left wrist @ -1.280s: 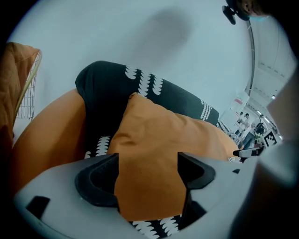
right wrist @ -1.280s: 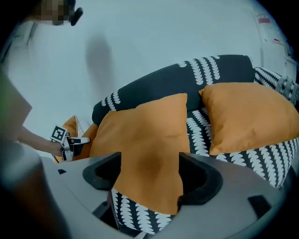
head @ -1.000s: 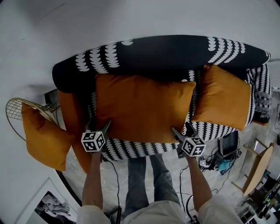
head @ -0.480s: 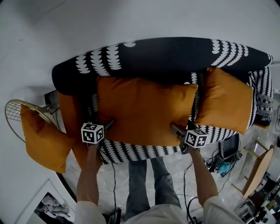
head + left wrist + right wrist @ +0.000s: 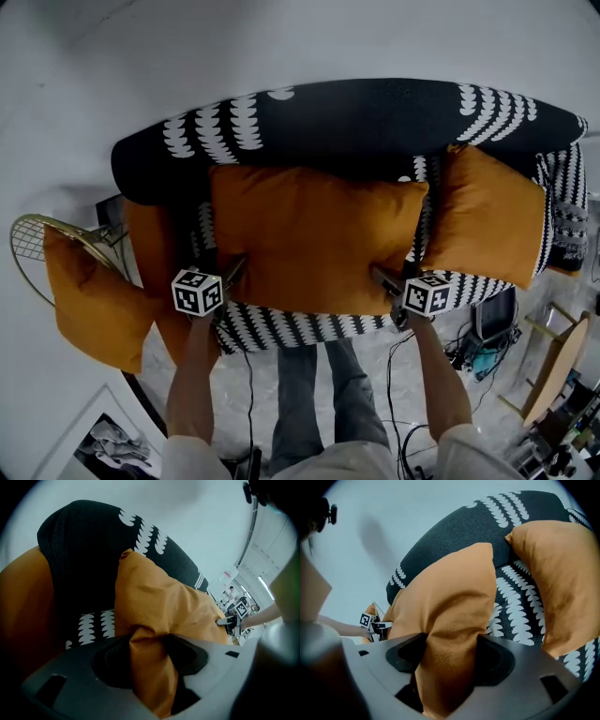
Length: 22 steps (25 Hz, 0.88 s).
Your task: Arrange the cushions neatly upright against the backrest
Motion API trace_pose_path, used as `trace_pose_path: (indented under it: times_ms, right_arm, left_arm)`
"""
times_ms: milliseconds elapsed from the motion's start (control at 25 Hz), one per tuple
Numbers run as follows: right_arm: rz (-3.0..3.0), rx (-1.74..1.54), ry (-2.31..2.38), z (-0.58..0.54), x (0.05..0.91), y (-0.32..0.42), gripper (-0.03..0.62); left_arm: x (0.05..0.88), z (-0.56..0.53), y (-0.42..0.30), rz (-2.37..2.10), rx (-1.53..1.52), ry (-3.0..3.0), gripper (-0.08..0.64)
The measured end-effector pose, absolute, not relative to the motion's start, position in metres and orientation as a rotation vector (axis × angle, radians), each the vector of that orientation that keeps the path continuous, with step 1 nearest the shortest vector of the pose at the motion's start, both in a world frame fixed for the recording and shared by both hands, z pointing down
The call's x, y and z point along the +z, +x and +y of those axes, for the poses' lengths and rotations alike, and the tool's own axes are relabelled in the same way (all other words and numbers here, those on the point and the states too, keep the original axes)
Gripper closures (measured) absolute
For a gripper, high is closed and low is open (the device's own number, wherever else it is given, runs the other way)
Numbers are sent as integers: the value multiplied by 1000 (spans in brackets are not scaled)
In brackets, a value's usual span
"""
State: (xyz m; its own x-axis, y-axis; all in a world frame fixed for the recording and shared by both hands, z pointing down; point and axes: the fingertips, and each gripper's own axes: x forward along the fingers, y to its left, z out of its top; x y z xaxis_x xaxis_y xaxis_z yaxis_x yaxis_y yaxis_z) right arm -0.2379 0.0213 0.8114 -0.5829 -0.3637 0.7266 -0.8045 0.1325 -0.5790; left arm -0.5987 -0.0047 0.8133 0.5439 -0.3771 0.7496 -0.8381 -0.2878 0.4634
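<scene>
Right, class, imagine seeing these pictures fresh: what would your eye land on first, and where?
The big orange cushion stands out, leaning on the backrest in the middle of the black-and-white sofa. The left gripper and right gripper have just been closing on its two near corners, pinching the fabric. A second orange cushion sits at the sofa's right end.

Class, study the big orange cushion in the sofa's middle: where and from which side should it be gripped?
Grip the middle cushion by its two front corners, coming from the near, open side: that edge is free, while the backrest blocks the far one. The left gripper and right gripper have just been closing there, pinching fabric.
</scene>
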Motion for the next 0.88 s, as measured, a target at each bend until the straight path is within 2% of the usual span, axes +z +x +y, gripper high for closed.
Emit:
trace_pose_path:
  times_ms: [120, 240, 640, 880]
  right_arm:
    - [-2032, 1394, 1090, 23, 800, -247, 340]
    - [-2059, 1373, 1095, 23, 790, -249, 387]
    - [-2174, 1215, 1101, 24, 745, -239, 391]
    - [-2279, 1061, 1089, -17, 705, -238, 388]
  left_arm:
    - [802, -3, -598, -972, 617, 1911, 376]
    - [791, -1, -595, -964, 586, 1936, 420]
    - [744, 30, -589, -1042, 408, 1978, 431]
    - [706, 14, -588, -1124, 327, 2024, 431]
